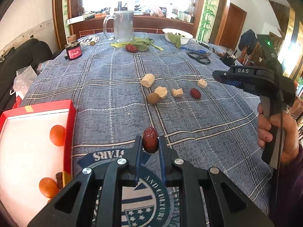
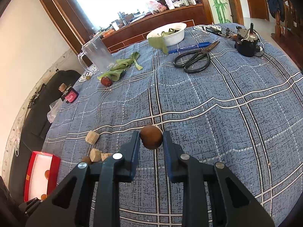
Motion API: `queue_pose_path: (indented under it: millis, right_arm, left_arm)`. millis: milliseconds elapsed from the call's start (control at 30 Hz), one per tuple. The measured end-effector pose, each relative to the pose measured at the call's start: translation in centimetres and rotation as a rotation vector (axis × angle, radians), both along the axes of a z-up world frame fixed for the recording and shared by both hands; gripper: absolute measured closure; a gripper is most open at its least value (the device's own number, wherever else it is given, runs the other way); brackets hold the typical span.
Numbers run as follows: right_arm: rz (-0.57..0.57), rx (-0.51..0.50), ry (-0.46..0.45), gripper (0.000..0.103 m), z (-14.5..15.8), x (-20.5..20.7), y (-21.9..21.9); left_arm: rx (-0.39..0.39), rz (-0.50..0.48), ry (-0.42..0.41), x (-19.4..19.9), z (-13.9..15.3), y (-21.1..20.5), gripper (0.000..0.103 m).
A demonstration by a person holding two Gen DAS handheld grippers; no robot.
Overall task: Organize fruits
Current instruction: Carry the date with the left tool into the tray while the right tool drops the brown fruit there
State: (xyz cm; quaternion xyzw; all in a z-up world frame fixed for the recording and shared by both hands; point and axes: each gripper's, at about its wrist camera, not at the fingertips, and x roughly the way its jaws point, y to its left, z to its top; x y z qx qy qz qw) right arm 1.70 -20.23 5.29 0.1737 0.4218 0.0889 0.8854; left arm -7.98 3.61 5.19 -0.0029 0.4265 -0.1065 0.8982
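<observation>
My left gripper (image 1: pixel 150 141) is shut on a red date (image 1: pixel 150 140) and holds it above the blue checked tablecloth (image 1: pixel 113 87). A red box (image 1: pixel 69 132) with a white inside sits at the left and holds two oranges (image 1: pixel 57 135) and a date. My right gripper (image 2: pixel 151 138) is shut on a round brown fruit (image 2: pixel 151 137) above the cloth; the gripper also shows at the right of the left wrist view (image 1: pixel 215 75). On the cloth lie another red date (image 1: pixel 195 93), a brown fruit (image 1: pixel 153 98) and several pale chunks (image 1: pixel 147 80).
At the far side stand a glass mug (image 1: pixel 123 25), a white bowl (image 1: pixel 177 36) with greens, leafy greens (image 1: pixel 140 42) with a red date (image 1: pixel 131 48), scissors (image 2: pixel 195 59), a blue pen (image 2: pixel 189 47), a small jar (image 1: pixel 73 51) and a black device (image 2: pixel 246 41).
</observation>
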Motion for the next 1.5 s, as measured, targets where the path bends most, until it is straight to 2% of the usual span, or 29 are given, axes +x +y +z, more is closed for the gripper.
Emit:
queue_pose_path:
  millis: [267,533,667,833,1000,1167,1233,1367,1500]
  right_arm:
    - [0.041,0.006,-0.003,0.077,-0.3,-0.1,1.0]
    - [0.134,-0.026,-0.067,0.077,0.3,-1.8,5.0]
    - [0.233,-0.032,-0.106,0.076,1.6,-3.5,9.6]
    - [0.417,0.016,-0.136,0.076,3.2,-6.1,17.9]
    - [0.609,0.003,-0.142,0.076,3.7,-9.0,26.2]
    - [0.706,-0.071,-0.126,0.076,2.5,-10.6,31.7]
    - [0.730,-0.100,-0.084,0.076,1.4,-10.5,33.5]
    - [0.738,-0.167,-0.027,0.076,-0.6,-9.8,35.6]
    - [0.735,-0.211,0.041,0.076,-2.2,-8.6,36.6]
  left_arm:
    - [-0.026,0.041,-0.058,-2.3,2.1,3.4,0.088]
    - [0.003,0.178,-0.147,-6.4,4.6,11.3,0.088]
    - [0.036,0.268,-0.141,-8.0,4.0,15.2,0.088]
    - [0.035,0.367,-0.089,-9.3,2.0,19.4,0.088]
    - [0.020,0.414,-0.076,-10.3,0.9,21.6,0.088]
    - [0.023,0.423,-0.060,-10.6,0.0,22.8,0.088]
    - [0.027,0.424,-0.050,-10.8,-0.4,23.0,0.088]
    - [0.019,0.430,-0.021,-10.6,-1.4,23.6,0.088]
    - [0.073,0.420,-0.016,-10.0,-1.8,23.4,0.088]
